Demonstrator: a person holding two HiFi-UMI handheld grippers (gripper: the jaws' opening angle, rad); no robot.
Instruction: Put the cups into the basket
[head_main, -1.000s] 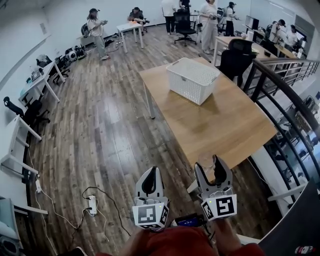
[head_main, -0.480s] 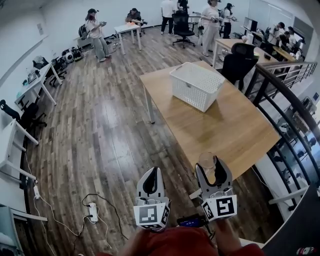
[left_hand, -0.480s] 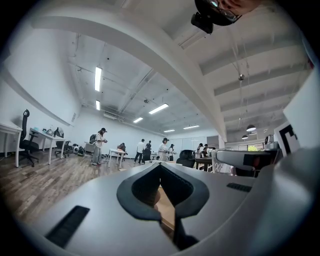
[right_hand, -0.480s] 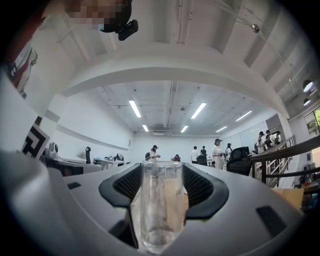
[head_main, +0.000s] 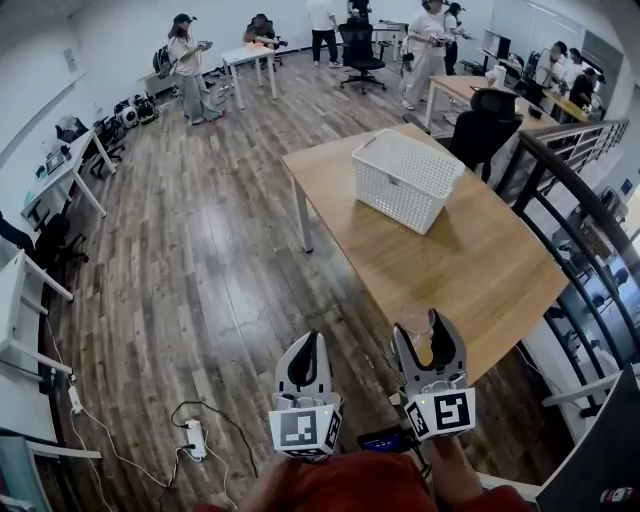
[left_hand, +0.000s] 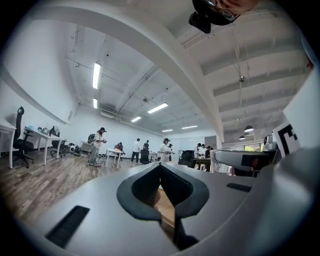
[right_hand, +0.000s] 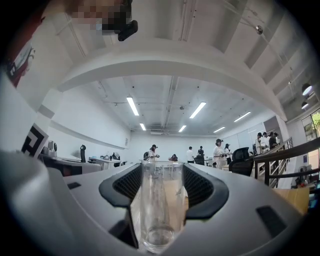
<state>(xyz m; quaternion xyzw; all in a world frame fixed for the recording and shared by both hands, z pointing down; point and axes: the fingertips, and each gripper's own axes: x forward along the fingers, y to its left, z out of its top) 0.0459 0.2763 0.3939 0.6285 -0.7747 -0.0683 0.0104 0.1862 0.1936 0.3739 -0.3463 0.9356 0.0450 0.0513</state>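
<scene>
**A:** What's around?

**B:** In the head view, a wooden worktop (head_main: 480, 265) runs from the centre toward the lower right. A white slatted basket (head_main: 405, 180) stands on its far half. A dark railing (head_main: 585, 215) curves along the right edge, and a black office chair (head_main: 482, 115) sits behind the worktop's far end. There is plank floor to the left, with a power strip (head_main: 196, 438) and its cable at the lower left. People stand by desks along the top of the frame.

**A:** And the cup?

**B:** It is a clear glass cup (right_hand: 160, 205), upright and pinched between the jaws of the right gripper (head_main: 430, 338), whose dark pads press its sides. In the head view the cup (head_main: 415, 322) shows against the worktop's near edge. It is well apart from the basket, with a stretch of worktop between them.

**A:** The other one?

**B:** The jaws of the left gripper (head_main: 306, 352) are pressed together at the tips, and only the floor and the worktop show through the gap behind them.

**A:** Pose?

**B:** Both grippers are at the bottom centre, side by side, with the jaws pointing up the frame and the marker cubes facing the camera. A red sleeve (head_main: 335, 485) shows beneath them.
</scene>
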